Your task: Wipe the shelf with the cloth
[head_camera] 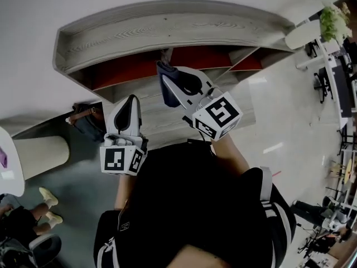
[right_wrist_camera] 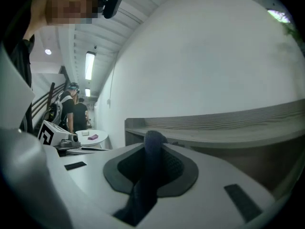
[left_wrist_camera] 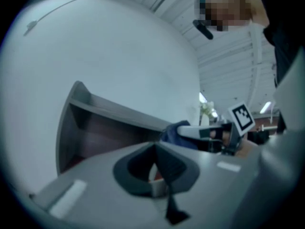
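A grey wooden shelf [head_camera: 167, 29] with a red back panel [head_camera: 139, 63] stands against the white wall. My right gripper [head_camera: 166, 76] is shut on a dark blue cloth [head_camera: 167, 85] and holds it just in front of the shelf's lower compartment. In the right gripper view the cloth [right_wrist_camera: 151, 161] hangs between the jaws, with the shelf top [right_wrist_camera: 228, 128] beyond. My left gripper [head_camera: 129, 106] hovers lower left of the right one, jaws shut with nothing between them. The left gripper view shows its closed pads [left_wrist_camera: 143, 168], the shelf [left_wrist_camera: 95, 113] and the right gripper [left_wrist_camera: 209, 132] with the cloth [left_wrist_camera: 174, 132].
A bag [head_camera: 86, 119] lies on the floor by the shelf's left end. Beside it stand a beige cylinder [head_camera: 39, 152] and a round white table [head_camera: 8, 172]; a seated person's legs [head_camera: 33, 214] show below. A plant [head_camera: 333, 21] and desks are at the right.
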